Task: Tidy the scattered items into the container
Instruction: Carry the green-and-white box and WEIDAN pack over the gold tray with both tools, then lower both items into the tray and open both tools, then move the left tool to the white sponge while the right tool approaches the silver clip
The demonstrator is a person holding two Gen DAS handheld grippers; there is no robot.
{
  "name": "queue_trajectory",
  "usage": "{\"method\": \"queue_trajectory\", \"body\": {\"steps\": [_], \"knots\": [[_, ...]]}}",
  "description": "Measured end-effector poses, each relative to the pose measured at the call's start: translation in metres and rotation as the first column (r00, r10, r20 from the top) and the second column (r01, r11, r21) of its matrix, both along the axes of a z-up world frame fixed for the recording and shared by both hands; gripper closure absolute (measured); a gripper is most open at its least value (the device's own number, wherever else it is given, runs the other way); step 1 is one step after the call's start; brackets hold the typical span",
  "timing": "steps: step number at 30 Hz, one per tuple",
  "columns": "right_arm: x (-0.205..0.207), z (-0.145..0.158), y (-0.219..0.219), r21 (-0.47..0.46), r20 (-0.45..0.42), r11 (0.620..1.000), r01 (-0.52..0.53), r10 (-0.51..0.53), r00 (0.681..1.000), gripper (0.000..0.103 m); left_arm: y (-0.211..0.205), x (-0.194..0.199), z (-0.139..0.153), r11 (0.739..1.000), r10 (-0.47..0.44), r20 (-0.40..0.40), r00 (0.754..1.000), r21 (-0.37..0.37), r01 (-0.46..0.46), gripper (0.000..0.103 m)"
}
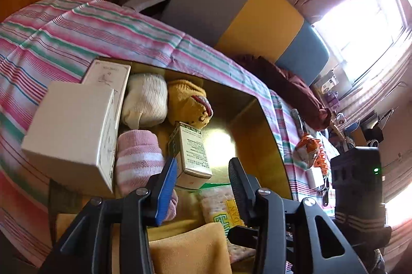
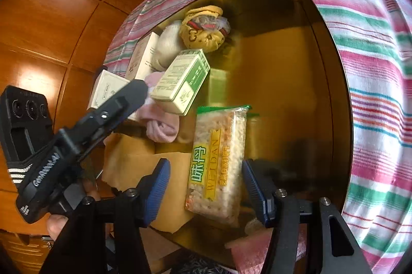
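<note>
A brown cardboard box (image 1: 260, 104) lies open on the striped bed cover. It holds two white boxes (image 1: 72, 124), a white sock roll (image 1: 145, 101), a yellow sock roll (image 1: 188, 101), a pink striped sock (image 1: 139, 158), a green-and-white tin (image 1: 191, 153) and a cracker packet (image 2: 219, 160). My left gripper (image 1: 203, 184) hovers open over the box, just short of the tin. My right gripper (image 2: 206, 189) is open too, its blue pads on either side of the cracker packet's near end. An orange snack packet (image 1: 306, 148) and a white charger (image 1: 314, 177) lie on the bed outside the box.
A dark red cloth (image 1: 291, 83) lies at the bed's far end by grey, yellow and blue cushions (image 1: 260, 19). A wooden wardrobe (image 2: 51, 16) stands beyond the bed. The box's right half (image 2: 278, 83) is bare cardboard. A hand (image 2: 56, 225) holds the left gripper.
</note>
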State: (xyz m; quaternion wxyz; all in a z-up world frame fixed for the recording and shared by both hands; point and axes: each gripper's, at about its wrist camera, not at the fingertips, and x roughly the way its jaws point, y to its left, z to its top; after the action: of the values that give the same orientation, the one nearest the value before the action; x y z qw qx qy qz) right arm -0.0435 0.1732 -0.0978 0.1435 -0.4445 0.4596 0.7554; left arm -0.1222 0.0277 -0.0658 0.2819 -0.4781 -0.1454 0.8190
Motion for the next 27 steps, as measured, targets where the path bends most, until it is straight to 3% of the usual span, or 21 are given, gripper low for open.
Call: {"method": "queue_trajectory", "body": {"steps": [7, 13, 20, 27], "knots": [[0.014, 0.013, -0.003, 0.019, -0.065, 1.000, 0.019, -0.017, 0.998, 0.041, -0.004, 0.013, 0.011, 1.000, -0.001, -0.028, 1.000, 0.009, 0.002, 0.061], [0.030, 0.031, -0.003, 0.092, -0.134, 0.994, 0.063, -0.050, 0.990, 0.040, -0.001, 0.024, 0.016, 1.000, -0.015, -0.059, 0.998, -0.021, 0.014, 0.061], [0.080, 0.061, 0.001, 0.221, -0.193, 0.965, 0.143, -0.100, 0.976, 0.032, 0.010, 0.039, 0.017, 0.997, -0.059, -0.067, 0.996, -0.051, 0.056, 0.061], [0.148, 0.064, 0.025, 0.307, -0.154, 0.914, 0.265, -0.227, 0.962, 0.031, 0.023, 0.056, 0.018, 0.991, -0.115, -0.070, 0.991, -0.078, 0.109, 0.061]]}}
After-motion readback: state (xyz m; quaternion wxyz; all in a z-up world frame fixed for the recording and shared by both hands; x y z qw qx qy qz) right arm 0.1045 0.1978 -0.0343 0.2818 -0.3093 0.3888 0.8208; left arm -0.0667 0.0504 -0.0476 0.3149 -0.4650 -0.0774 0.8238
